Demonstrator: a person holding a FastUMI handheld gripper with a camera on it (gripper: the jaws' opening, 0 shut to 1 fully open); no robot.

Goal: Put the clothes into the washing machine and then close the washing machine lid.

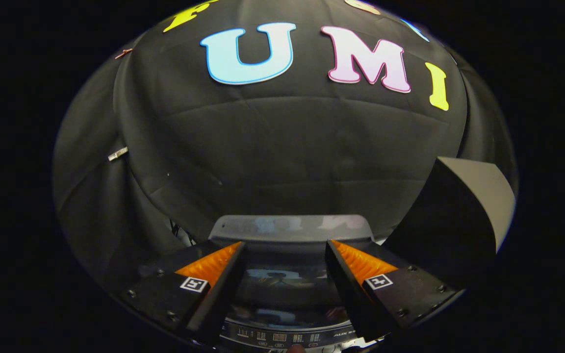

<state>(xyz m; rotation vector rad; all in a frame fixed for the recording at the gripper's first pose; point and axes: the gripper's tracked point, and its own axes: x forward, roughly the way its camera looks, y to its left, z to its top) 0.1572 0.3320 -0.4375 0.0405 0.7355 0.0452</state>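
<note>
- Gripper [285, 267]: the two fingers reach forward and stand spread well apart, with nothing pinched between them (each carries a small square marker on its upper face).
- Washing machine [290, 294]: it lies directly below and between the fingers, seen from above; its glossy dark top fills the gap between them.
- Washing machine lid [282, 287]: the dark, reflective panel between the fingers lies flat over the machine's top, so it appears to be down (reflections of the booth show on its surface). Whether it is fully latched cannot be told.
- Control strip [287, 337]: a curved band with small indicator marks runs across the machine's near edge, behind the fingertips and closest to the camera; the marks are too small to make out.
- Pale rear panel [292, 228]: a light grey, flat section of the machine lies just ahead of the fingertips, at the far edge of the lid.
- Dark box [454, 215]: an angular object with a lighter grey face stands beyond and to the right of the right finger, beside the machine.
- Booth wall [282, 147]: black cloth hangs beyond the machine, well ahead of the fingers, creased in places.
- Clothes: none can be made out on the lid or between the fingers.
</note>
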